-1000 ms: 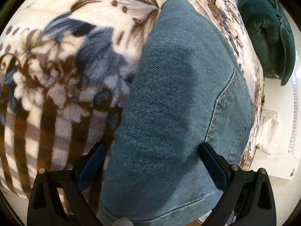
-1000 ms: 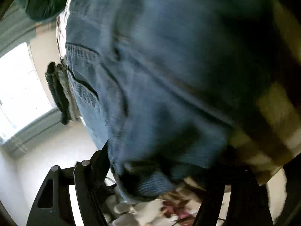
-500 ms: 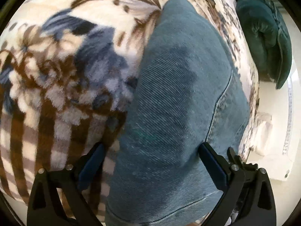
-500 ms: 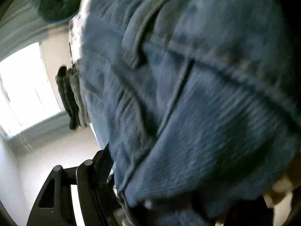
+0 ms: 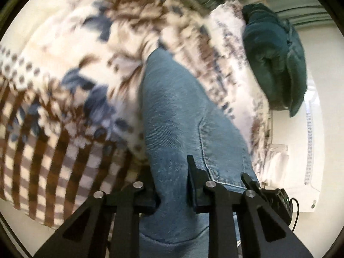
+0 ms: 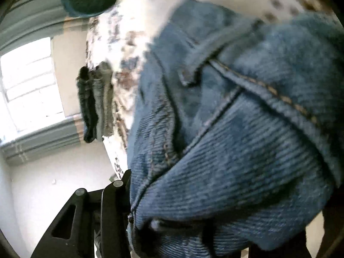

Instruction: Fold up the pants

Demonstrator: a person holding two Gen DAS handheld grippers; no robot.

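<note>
Our left tool (image 5: 172, 185) pinches the jeans (image 5: 178, 111), which lie on the blanket (image 5: 64, 86) toward 12 o'clock. Denim (image 6: 236, 150) smothers our right tool (image 6: 182, 225); we cannot tell its state.

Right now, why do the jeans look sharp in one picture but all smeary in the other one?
In the left wrist view the jeans look fairly crisp, but the flowery blanket is smeared by motion. In the right wrist view the jeans fill the lens up close and look streaky, and the bright window is washed out white. Both views bulge round from the fisheye lens.
</note>
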